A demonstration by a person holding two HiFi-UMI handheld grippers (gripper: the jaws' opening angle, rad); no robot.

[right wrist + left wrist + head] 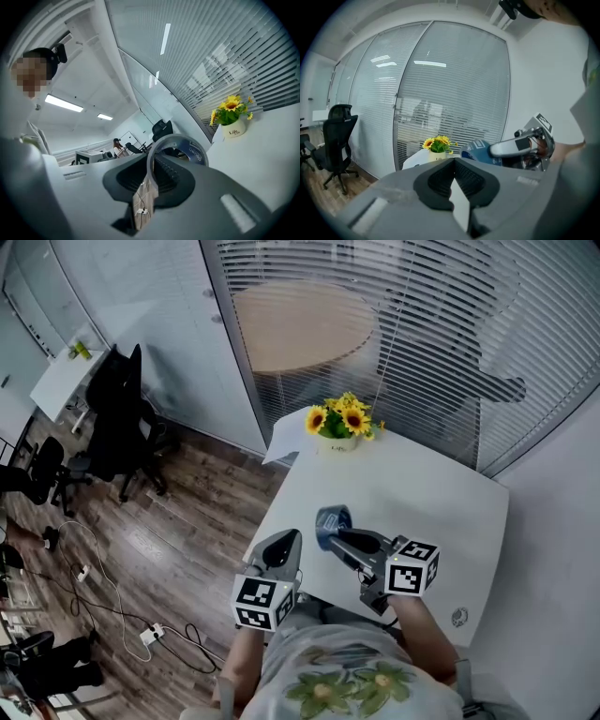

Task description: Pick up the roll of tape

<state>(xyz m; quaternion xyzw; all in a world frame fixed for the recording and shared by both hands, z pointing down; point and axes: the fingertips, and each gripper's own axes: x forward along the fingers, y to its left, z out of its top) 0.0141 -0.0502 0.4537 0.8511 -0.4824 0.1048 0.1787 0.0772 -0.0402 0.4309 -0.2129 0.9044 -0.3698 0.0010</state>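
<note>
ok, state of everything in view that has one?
roll of tape: pinched at its rim, apparently off the table.
right hand-held gripper: shut on the roll of tape.
left hand-held gripper: shut, empty.
sunflower pot: upright near the table's far edge.

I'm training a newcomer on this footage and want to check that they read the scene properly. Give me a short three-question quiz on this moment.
1. What does the right gripper hold?
A. a mug
B. a roll of tape
C. nothing
2. True or false: the left gripper has something between its jaws.
3. What stands at the far end of the white table?

Key: 1 B. 2 False: its jaws are together with nothing between them. 3 A pot of sunflowers.
</note>
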